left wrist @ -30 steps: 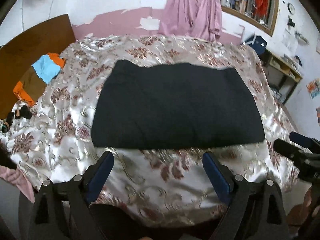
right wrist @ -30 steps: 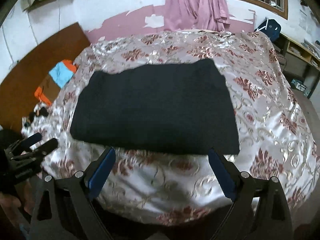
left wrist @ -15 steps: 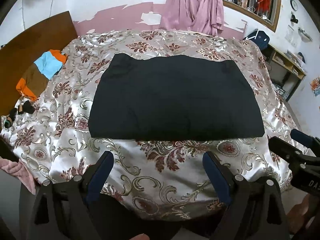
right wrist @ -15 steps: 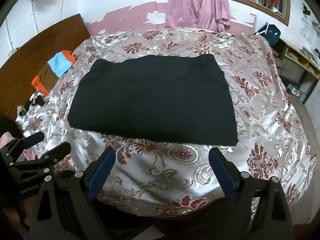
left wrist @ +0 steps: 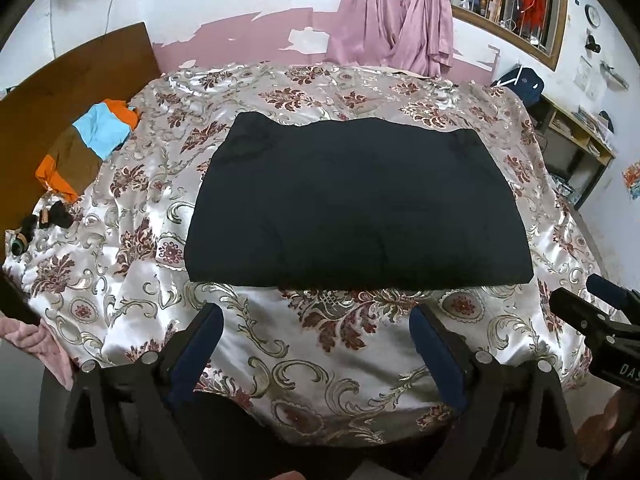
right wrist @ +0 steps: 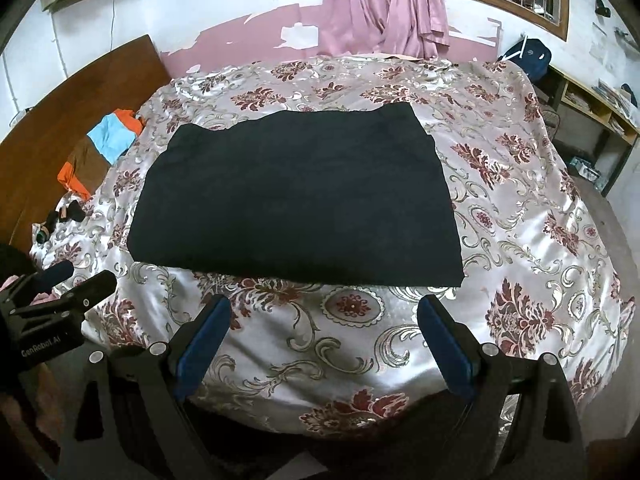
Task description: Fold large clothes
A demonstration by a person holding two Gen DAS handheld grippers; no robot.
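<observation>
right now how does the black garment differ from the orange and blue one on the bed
The black garment is one dark colour; the orange and blue garment is multicoloured. The black one lies flat, squared, mid-bed; the other sits bunched by the headboard. Black looks larger. Both rest on the floral bedspread, untouched.

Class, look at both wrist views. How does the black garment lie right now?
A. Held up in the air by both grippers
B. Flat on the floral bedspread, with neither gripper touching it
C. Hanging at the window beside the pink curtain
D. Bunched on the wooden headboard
B: the black garment lies flat on the floral bedspread, and the left gripper and right gripper hover open, short of its near edge.
</observation>
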